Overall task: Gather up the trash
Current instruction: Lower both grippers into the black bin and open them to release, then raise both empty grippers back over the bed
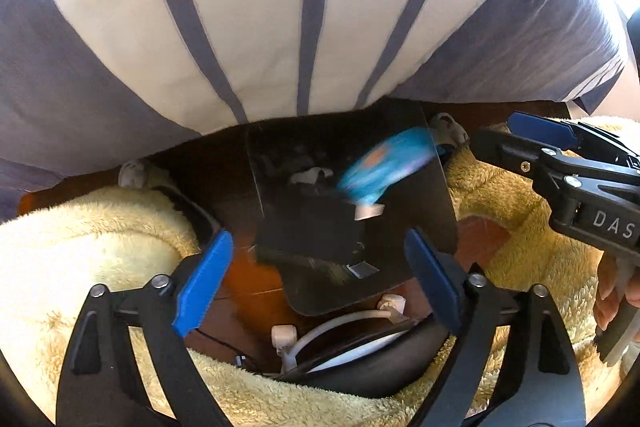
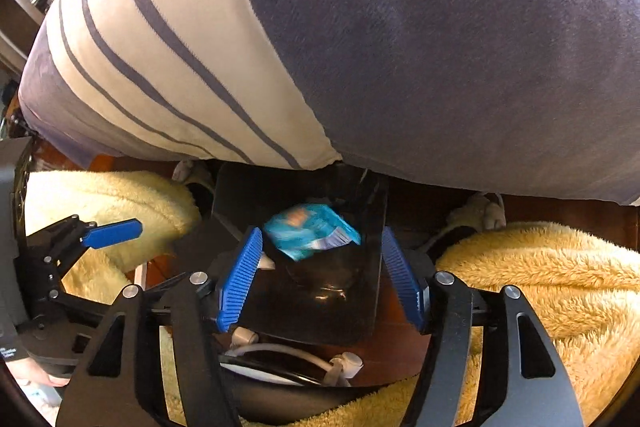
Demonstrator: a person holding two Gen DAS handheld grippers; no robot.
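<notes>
Both grippers, left (image 1: 316, 283) and right (image 2: 320, 281), point down with jaws apart and nothing between them. The blurred blue wrapper (image 2: 310, 231) is inside the black bin (image 2: 372, 267), just beyond the right jaws.

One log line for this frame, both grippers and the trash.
left gripper: open, empty | right gripper: open, empty | blue wrapper: blurred, over black bin | held: nothing

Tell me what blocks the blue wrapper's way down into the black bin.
Nothing visible does. The blue wrapper, blurred, sits over the black bin mouth, clear of the right gripper, whose jaws stand open. The striped blanket overhangs only the bin's far edge.
</notes>
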